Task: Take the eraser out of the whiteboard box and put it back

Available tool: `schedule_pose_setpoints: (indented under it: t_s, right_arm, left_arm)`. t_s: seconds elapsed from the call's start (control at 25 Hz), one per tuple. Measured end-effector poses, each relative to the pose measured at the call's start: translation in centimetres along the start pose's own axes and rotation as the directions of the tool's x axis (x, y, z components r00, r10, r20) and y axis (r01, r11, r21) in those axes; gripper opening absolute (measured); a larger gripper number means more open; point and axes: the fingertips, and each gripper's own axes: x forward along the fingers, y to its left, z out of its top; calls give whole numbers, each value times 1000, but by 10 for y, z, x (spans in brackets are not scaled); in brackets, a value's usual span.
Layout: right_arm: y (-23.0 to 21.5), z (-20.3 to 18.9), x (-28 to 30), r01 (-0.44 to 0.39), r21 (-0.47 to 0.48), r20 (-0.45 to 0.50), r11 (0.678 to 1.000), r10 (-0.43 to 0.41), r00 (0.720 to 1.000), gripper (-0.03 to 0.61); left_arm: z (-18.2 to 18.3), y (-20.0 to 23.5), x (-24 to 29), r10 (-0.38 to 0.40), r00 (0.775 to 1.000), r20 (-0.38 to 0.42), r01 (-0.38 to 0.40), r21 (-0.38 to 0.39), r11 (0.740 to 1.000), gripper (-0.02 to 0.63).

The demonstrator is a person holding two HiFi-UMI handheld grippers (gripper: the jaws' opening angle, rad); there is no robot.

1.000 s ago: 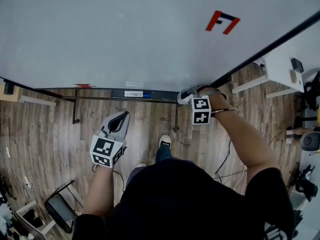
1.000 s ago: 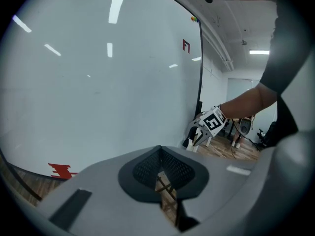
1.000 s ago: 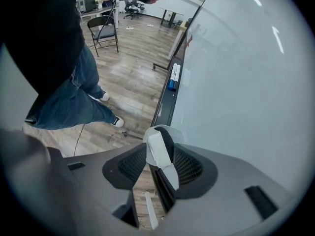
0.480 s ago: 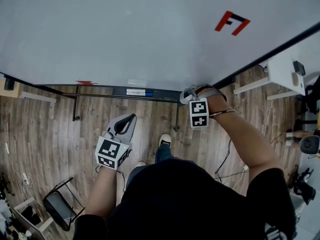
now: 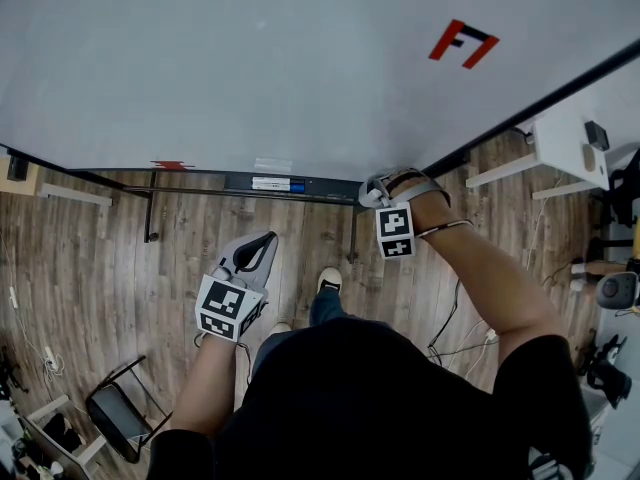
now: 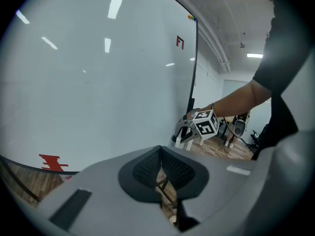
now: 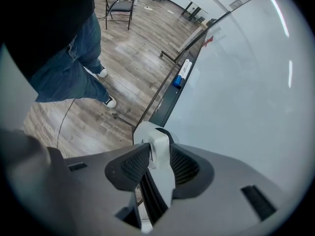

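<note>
The whiteboard box is a dark tray [image 5: 315, 188] along the bottom edge of the whiteboard [image 5: 300, 68]. My right gripper [image 5: 372, 194] points steeply down at the tray's right end. In the right gripper view its jaws are closing on the white eraser [image 7: 158, 140], which stands between both pads of the right gripper [image 7: 160, 154] and touches them. A white and blue marker [image 7: 181, 74] lies further along the tray [image 7: 165, 104]. My left gripper [image 5: 262, 242] hangs over the floor, apart from the tray. In its own view the left gripper [image 6: 160, 149] is shut and holds nothing.
A folding chair [image 5: 120, 418] stands at the lower left. A white table [image 5: 560, 138] is at the right. The person's shoe [image 5: 328, 282] and legs are below the tray, and cables lie on the wooden floor [image 5: 90, 268]. A red mark [image 5: 462, 43] sits on the board.
My left gripper has drifted right and slightly down in the head view. The right wrist has rolled a little at the tray's end, staying in place.
</note>
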Motion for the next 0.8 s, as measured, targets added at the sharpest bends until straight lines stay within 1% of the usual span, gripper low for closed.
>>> schedule_pose_setpoints:
  t_s: [0.4, 0.8]
  right_arm:
    - [1, -11, -6, 35, 85, -27, 996, -32, 999, 118]
    - [-7, -19, -30, 73, 188, -44, 980, -65, 997, 118]
  left_arm:
    - [-4, -3, -3, -5, 1000, -5, 5, 10, 1000, 9]
    - [1, 0, -4, -23, 1000, 6, 23, 31, 999, 9]
